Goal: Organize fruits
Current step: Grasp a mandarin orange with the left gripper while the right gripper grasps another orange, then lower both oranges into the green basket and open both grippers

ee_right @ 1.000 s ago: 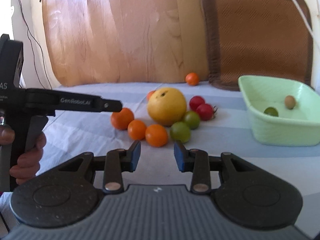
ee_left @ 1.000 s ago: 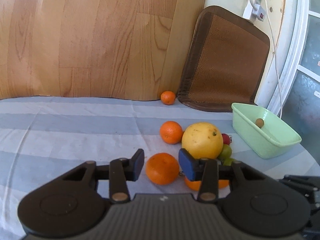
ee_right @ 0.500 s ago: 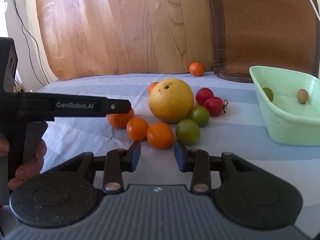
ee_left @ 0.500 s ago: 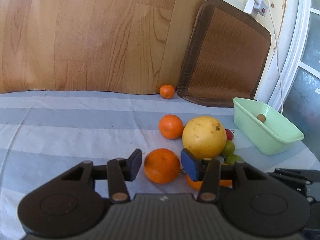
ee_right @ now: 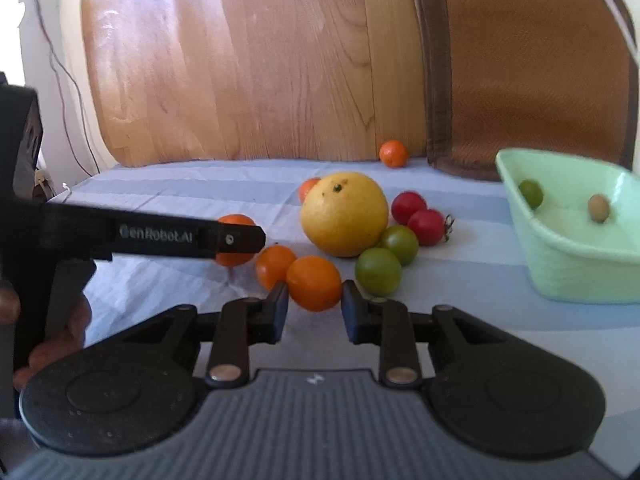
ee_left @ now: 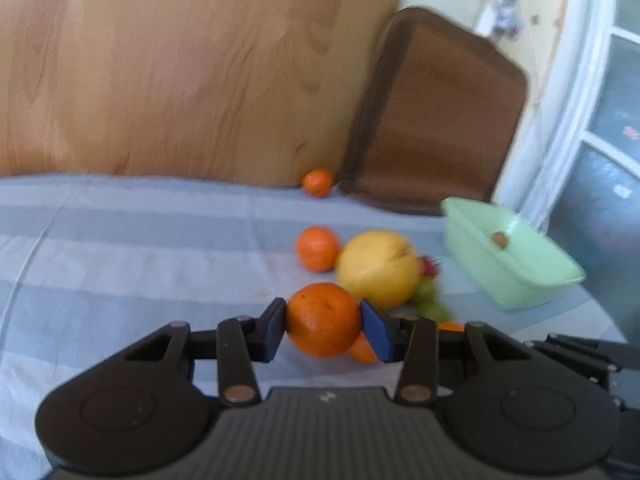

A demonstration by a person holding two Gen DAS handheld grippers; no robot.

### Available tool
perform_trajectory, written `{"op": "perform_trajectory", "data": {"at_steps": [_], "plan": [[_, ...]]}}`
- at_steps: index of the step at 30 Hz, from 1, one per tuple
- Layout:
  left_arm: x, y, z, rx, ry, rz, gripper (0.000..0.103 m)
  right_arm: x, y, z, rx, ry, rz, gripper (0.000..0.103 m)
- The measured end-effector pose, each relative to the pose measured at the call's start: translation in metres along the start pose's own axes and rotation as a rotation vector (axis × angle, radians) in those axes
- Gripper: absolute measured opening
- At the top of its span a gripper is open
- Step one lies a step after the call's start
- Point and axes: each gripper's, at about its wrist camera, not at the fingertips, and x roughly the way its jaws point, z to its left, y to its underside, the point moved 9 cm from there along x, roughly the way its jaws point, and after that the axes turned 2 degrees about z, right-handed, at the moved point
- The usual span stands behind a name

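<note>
The left gripper [ee_left: 323, 322] clenches an orange [ee_left: 322, 319]; the right gripper [ee_right: 315, 298] is closing, apparently pinching a tangerine [ee_right: 314, 282].

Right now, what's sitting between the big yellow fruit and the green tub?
In the right wrist view, two red tomatoes and two green ones lie beside the big yellow fruit; then bare striped cloth runs to the green tub.
</note>
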Motion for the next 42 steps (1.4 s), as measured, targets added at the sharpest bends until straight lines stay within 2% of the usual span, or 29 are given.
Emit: {"op": "perform_trajectory", "data": {"at_steps": [4,9,12,16,19,28,33,37,40,42], "plan": [[-0.007,-0.016,-0.051,0.074,0.081,-0.030,0.041,-0.031,-0.004,-0.017,-0.012,0.059,-0.085,0.031],[0.019,-0.033,-0.130,0.181,0.176,-0.026,0.041,-0.068,-0.017,-0.079,0.028,0.213,-0.179,0.031],[0.045,-0.033,-0.169,0.223,0.199,-0.006,0.041,-0.082,-0.022,-0.125,0.075,0.293,-0.197,0.031],[0.081,-0.027,-0.195,0.232,0.196,0.047,0.041,-0.083,-0.023,-0.170,0.106,0.349,-0.185,0.031],[0.099,-0.024,-0.207,0.233,0.190,0.078,0.041,-0.078,-0.021,-0.189,0.111,0.371,-0.169,0.031],[0.112,-0.021,-0.206,0.249,0.168,0.101,0.045,-0.069,-0.016,-0.199,0.088,0.401,-0.178,0.033],[0.086,-0.032,-0.197,0.240,0.190,0.058,0.045,-0.072,-0.018,-0.198,0.098,0.403,-0.182,0.033],[0.044,-0.050,-0.153,0.202,0.162,-0.022,0.045,-0.085,-0.031,-0.191,0.102,0.384,-0.212,0.033],[0.014,-0.060,-0.097,0.153,0.074,-0.068,0.045,-0.093,-0.046,-0.180,0.107,0.342,-0.232,0.033],[-0.001,-0.060,-0.058,0.121,-0.005,-0.083,0.045,-0.093,-0.058,-0.171,0.129,0.278,-0.235,0.033]]}}
